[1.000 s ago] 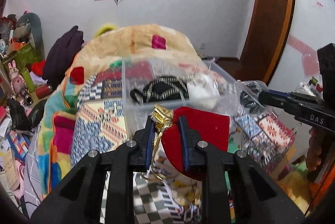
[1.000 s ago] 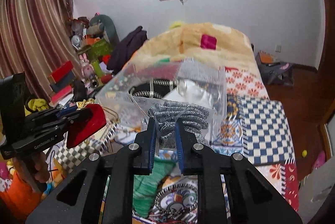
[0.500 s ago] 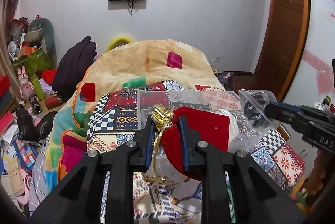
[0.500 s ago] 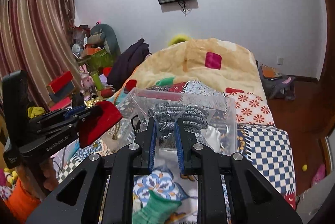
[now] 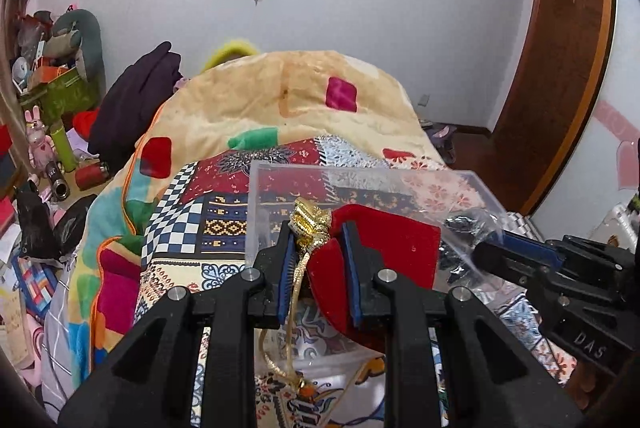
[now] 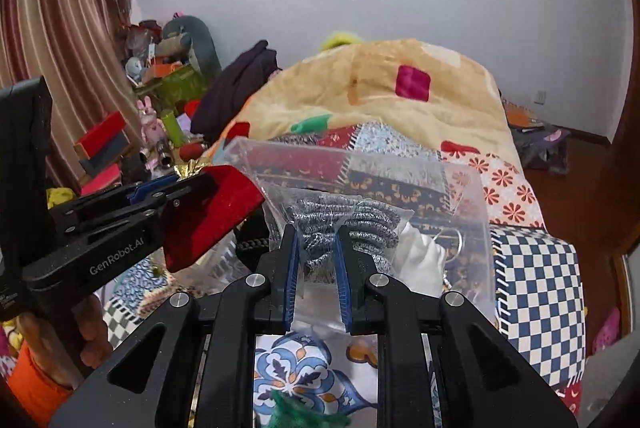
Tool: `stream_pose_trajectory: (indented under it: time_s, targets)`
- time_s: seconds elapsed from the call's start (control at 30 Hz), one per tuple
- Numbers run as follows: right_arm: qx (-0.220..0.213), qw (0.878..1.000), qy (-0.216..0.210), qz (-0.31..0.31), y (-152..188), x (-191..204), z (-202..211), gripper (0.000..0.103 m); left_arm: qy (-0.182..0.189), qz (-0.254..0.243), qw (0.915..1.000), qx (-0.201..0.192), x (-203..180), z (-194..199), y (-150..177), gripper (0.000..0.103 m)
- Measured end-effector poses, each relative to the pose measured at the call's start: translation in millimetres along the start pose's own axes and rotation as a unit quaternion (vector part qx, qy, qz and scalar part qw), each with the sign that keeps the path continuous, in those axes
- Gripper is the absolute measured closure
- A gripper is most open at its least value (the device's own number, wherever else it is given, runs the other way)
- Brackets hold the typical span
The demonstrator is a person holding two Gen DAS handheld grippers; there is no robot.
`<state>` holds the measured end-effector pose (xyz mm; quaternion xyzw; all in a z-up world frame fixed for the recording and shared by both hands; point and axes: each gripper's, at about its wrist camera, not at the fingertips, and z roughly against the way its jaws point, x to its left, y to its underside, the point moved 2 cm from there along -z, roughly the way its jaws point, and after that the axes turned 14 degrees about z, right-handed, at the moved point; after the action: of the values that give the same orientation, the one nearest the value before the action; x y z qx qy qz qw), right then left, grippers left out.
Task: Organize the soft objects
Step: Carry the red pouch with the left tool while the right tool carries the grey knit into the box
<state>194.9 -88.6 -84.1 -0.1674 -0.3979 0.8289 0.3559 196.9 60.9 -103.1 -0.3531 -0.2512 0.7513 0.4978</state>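
My left gripper (image 5: 318, 268) pinched red pouch (image 5: 384, 252) at gathered neck, gold cord (image 5: 296, 292) dangling below. Pouch hung above clear plastic box (image 5: 360, 180) on patterned quilt (image 5: 192, 228). My right gripper (image 6: 317, 276) clamped clear bag (image 6: 360, 204) with grey coiled rope (image 6: 344, 220) inside, held over same box. White cloth (image 6: 420, 256) lay in box, just right of bag. Green cloth (image 6: 304, 412) lay on quilt below my right fingers.

LIFT: I've raised both loads higher | clear plastic storage box (image 5: 360, 184) now sits lower in view | red velvet drawstring pouch (image 5: 384, 252) and bagged grey coiled cord (image 6: 344, 224) ride above its rim.
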Motion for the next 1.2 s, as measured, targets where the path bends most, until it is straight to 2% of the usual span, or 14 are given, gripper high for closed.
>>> stream_pose_trajectory:
  time_s: [0.13,0.3,0.43,0.6,0.7,0.83,0.93,1.0,1.2]
  targets:
    - [0.021,1.000,-0.003,-0.001,1,-1,-14,0.087,-0.024,-0.021,0.9994,0.013,-4,-16,6,0.081]
    - [0.041,0.999,-0.008,0.008,7,3,-22,0.084,-0.033,-0.032,0.9986,0.024,-3,-23,12,0.081]
    - [0.045,0.999,0.000,0.024,7,7,-18,0.083,-0.024,-0.031,0.9987,0.032,-2,-19,14,0.073]
    - [0.038,0.999,-0.005,0.026,8,5,-3,0.077,-0.006,-0.037,0.9989,0.028,-3,-3,17,0.066]
    - [0.025,0.999,-0.002,0.026,8,2,11,0.065,0.002,-0.044,0.9989,0.018,-5,12,19,0.061]
    - [-0.001,1.000,0.012,0.027,6,0,36,0.055,0.007,-0.053,0.9985,0.002,-9,33,18,0.055]
    - [-0.017,0.999,0.021,0.026,8,0,55,0.048,0.011,-0.062,0.9979,-0.014,-13,52,21,0.046]
    - [-0.025,0.999,0.022,0.024,11,0,65,0.039,0.014,-0.066,0.9975,-0.020,-13,62,24,0.041]
    - [-0.032,0.999,0.021,0.027,24,10,84,0.026,0.023,-0.068,0.9974,-0.014,-11,80,43,0.029]
